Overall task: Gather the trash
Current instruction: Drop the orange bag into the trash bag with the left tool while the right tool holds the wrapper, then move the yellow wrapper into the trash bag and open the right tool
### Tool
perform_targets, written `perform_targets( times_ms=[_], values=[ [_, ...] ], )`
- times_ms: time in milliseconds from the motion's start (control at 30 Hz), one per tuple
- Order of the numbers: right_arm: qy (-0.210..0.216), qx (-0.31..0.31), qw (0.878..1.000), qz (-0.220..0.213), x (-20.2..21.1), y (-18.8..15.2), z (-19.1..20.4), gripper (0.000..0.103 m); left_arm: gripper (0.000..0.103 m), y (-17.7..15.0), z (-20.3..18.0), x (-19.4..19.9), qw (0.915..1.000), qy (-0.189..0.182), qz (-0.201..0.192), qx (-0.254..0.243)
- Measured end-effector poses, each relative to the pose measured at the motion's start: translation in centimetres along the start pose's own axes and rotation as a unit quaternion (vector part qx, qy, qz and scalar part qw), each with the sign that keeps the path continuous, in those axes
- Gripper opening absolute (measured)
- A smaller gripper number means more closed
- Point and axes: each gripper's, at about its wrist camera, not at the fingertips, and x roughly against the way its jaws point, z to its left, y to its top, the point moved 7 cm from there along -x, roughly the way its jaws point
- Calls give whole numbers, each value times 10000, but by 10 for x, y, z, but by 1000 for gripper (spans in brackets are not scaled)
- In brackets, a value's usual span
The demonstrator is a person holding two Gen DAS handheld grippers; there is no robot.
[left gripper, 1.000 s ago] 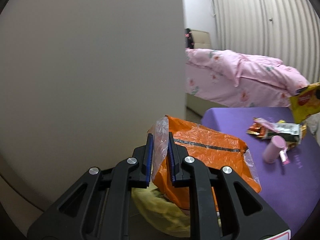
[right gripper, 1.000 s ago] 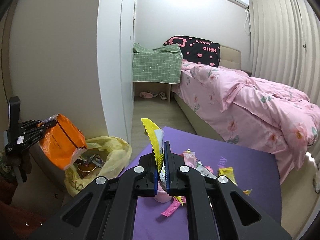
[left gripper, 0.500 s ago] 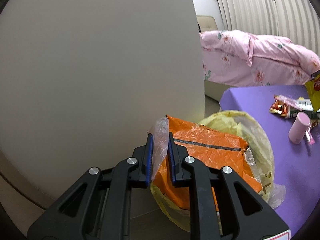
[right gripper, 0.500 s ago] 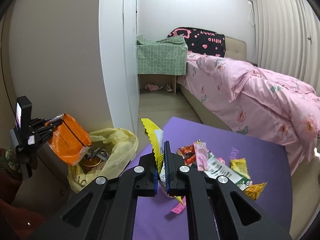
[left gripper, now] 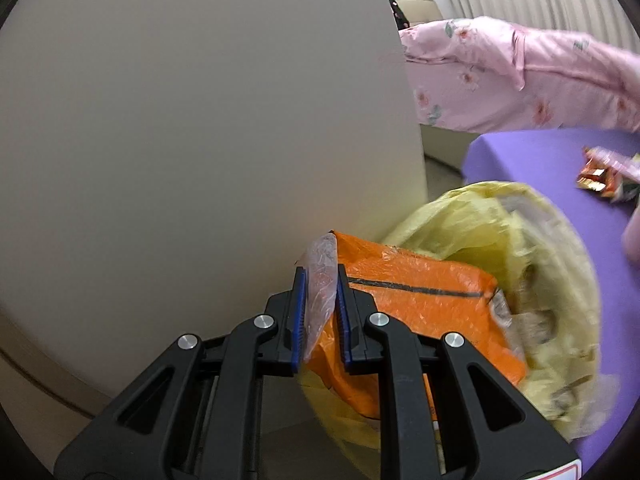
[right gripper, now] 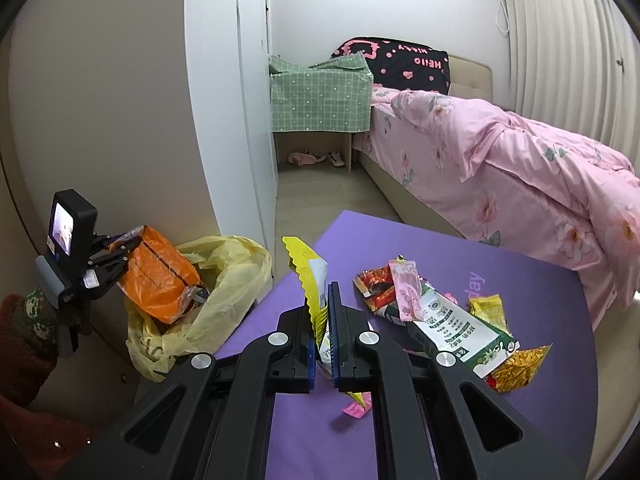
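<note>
My left gripper (left gripper: pixel 319 284) is shut on the clear edge of an orange plastic wrapper (left gripper: pixel 416 304) and holds it over the open mouth of a yellow trash bag (left gripper: pixel 532 248). The right wrist view shows the same left gripper (right gripper: pixel 132 240), orange wrapper (right gripper: pixel 160 280) and yellow bag (right gripper: pixel 228 280) at the left. My right gripper (right gripper: pixel 320 300) is shut on a yellow and white wrapper (right gripper: pixel 310 276) above the purple table (right gripper: pixel 540 292). Several wrappers (right gripper: pixel 432 312) lie on the table to its right.
A white wall panel (left gripper: pixel 200 120) stands close behind the bag. A bed with a pink floral duvet (right gripper: pixel 520 160) lies beyond the table. A green checked cloth covers a bedside stand (right gripper: pixel 320 96). The person's red sleeve (right gripper: pixel 24 360) is at the left.
My left gripper has lowered the orange wrapper toward the yellow bag's mouth. The right gripper has moved forward and lower over the table, still holding its wrapper.
</note>
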Motion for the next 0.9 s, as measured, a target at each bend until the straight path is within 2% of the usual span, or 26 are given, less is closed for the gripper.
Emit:
perform_targets(
  times_ms=[67,133,200,233,333,400,533,567,700,800,900],
  values=[
    [14,-50,10000,18,-3,-2,-2,7,18,-2,-3,1,9982,-519,74,295],
    [52,-105,9999,32,-6,-2,-1,7,19,-5,-8,0,9918,-1068,212,674],
    [73,-90,9999,40,-10,-1,1,7,20,-6,-10,-4,9843,-1403,323,1023],
    [80,-61,9999,41,-11,0,4,7,20,-7,-12,-9,9791,-1556,407,1244],
    [140,9,9999,26,-15,5,11,7,22,-8,-14,-18,9730,-1635,466,1559],
    [177,65,9998,1,-17,10,18,7,34,-5,-15,-25,9699,-1716,439,1672],
    [288,254,9992,-52,-21,21,37,7,56,1,0,-24,9467,-2337,304,2195],
    [349,315,9989,-63,-23,25,44,7,61,3,5,-21,9444,-2369,261,2266],
    [657,517,9965,-52,-34,36,78,7,61,2,43,-7,9408,-2183,107,2592],
    [1196,560,9912,-2,-50,43,117,7,61,-4,68,10,9473,-1832,-57,2626],
    [1761,519,9829,119,-67,40,154,7,61,-10,80,30,9509,-1661,-222,2602]
  ],
)
